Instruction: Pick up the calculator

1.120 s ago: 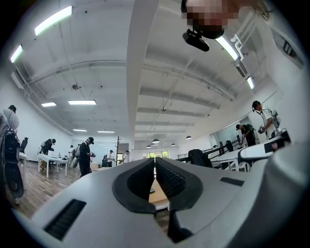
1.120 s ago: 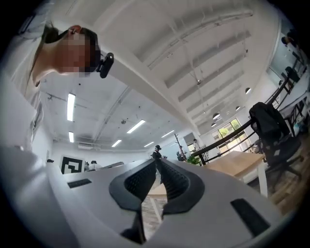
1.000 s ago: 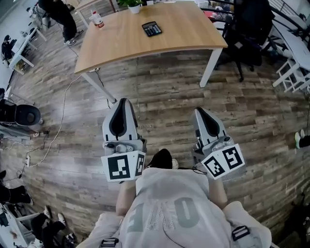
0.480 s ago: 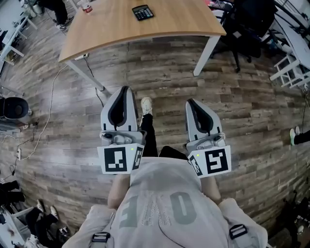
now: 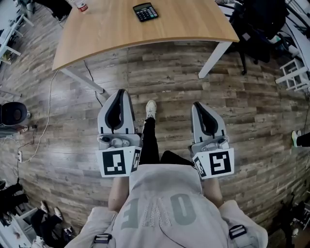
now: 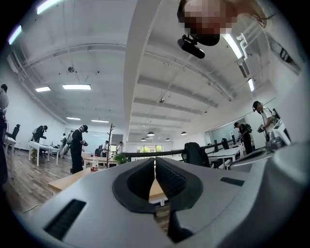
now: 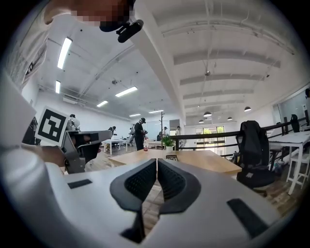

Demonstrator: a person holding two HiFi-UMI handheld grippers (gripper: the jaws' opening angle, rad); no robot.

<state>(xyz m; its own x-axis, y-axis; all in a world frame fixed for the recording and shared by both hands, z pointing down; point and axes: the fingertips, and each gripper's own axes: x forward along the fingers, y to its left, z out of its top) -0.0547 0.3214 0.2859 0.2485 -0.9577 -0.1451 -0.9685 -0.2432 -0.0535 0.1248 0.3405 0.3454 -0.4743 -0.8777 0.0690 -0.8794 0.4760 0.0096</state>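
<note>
Stepping forward, you bring the wooden table (image 5: 189, 26) and calculator (image 5: 146, 11) nearer. Your left gripper (image 5: 120, 93) is closed, empty; so is your right gripper (image 5: 199, 105).

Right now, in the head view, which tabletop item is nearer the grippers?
The black calculator, lying flat mid-table; the red-labelled bottle stands farther off, far left.
</note>
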